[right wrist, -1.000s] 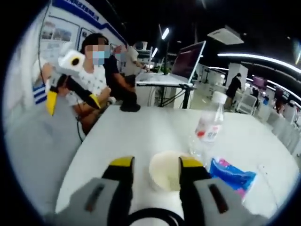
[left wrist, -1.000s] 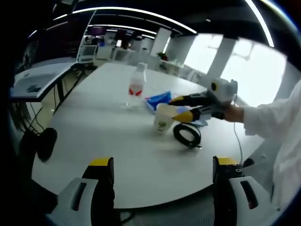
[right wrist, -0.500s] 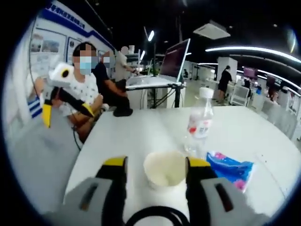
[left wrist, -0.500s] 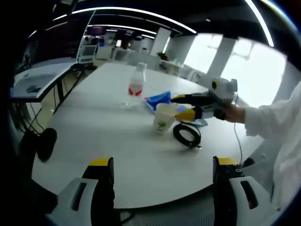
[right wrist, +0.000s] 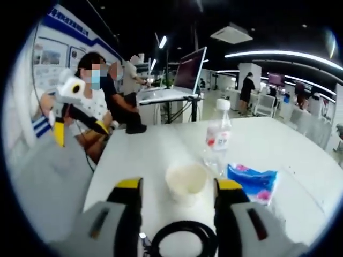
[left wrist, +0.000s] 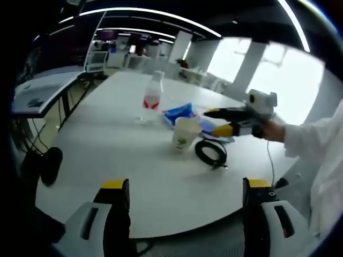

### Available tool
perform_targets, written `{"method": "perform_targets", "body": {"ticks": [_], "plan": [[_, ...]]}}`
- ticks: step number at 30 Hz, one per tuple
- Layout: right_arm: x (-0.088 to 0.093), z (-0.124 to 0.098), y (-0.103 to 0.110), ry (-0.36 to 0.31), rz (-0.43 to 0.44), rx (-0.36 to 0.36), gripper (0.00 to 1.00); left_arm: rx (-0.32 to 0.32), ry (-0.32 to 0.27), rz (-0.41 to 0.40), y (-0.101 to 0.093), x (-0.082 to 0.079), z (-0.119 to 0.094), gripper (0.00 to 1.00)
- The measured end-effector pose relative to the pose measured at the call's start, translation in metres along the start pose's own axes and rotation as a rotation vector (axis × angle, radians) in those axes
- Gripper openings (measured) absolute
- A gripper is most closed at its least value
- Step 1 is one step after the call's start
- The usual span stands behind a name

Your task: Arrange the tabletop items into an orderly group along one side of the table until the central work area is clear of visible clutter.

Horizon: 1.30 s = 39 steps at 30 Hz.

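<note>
A white paper cup (left wrist: 185,134) stands mid-table, with a black cable coil (left wrist: 210,153) just beside it. Behind them are a clear bottle with a red label (left wrist: 151,99) and a blue packet (left wrist: 179,113). My right gripper (left wrist: 216,121) hovers open a little behind the cup, touching nothing. In the right gripper view the cup (right wrist: 186,182) stands free just beyond my open right gripper (right wrist: 179,187). The coil (right wrist: 185,242) lies between the jaw bases, with the bottle (right wrist: 217,136) and the packet (right wrist: 252,182) to the right. My left gripper (left wrist: 186,187) is open and empty off the table's near edge, seen as the left gripper (right wrist: 80,130) held up at far left.
The round white table (left wrist: 107,155) has bare room on its left and near parts. A black object (right wrist: 135,127) sits at the table's far end. Beyond it a desk carries an open laptop (right wrist: 192,67), and people sit and stand around. A thin white cord (left wrist: 270,160) hangs by the sleeve.
My right gripper's jaws have widened and drawn back from the cup, which now stands free. The left gripper has stayed put.
</note>
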State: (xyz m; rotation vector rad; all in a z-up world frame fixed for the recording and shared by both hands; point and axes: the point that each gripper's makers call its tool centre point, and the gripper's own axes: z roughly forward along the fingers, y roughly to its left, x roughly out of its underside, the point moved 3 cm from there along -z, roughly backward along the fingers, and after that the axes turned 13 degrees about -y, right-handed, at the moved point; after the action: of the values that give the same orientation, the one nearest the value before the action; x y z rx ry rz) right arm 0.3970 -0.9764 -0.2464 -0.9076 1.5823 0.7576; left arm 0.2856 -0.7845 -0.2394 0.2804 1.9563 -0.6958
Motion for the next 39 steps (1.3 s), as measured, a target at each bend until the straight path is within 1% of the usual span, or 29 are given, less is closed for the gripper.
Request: {"method": "perform_targets", "body": {"ticks": [5, 15, 19, 27, 32, 39], "plan": [[0.001, -0.015, -0.003, -0.003, 0.011, 0.043, 0.51, 0.021, -0.001, 0.007, -0.003, -0.003, 0.004, 0.84], [0.003, -0.048, 0.004, 0.000, 0.030, 0.118, 0.51, 0.072, 0.001, 0.028, -0.013, -0.007, 0.012, 0.84], [0.004, -0.063, 0.007, -0.008, 0.050, 0.161, 0.51, 0.088, 0.007, 0.037, -0.015, -0.008, 0.014, 0.84], [0.009, -0.090, 0.015, -0.003, 0.075, 0.226, 0.52, 0.106, 0.008, 0.056, -0.016, -0.012, 0.015, 0.84], [0.012, -0.101, 0.018, -0.002, 0.083, 0.256, 0.52, 0.109, 0.009, 0.058, -0.016, -0.013, 0.016, 0.84], [0.012, -0.107, 0.019, 0.002, 0.086, 0.276, 0.51, 0.124, 0.015, 0.066, -0.018, -0.013, 0.015, 0.84]]}}
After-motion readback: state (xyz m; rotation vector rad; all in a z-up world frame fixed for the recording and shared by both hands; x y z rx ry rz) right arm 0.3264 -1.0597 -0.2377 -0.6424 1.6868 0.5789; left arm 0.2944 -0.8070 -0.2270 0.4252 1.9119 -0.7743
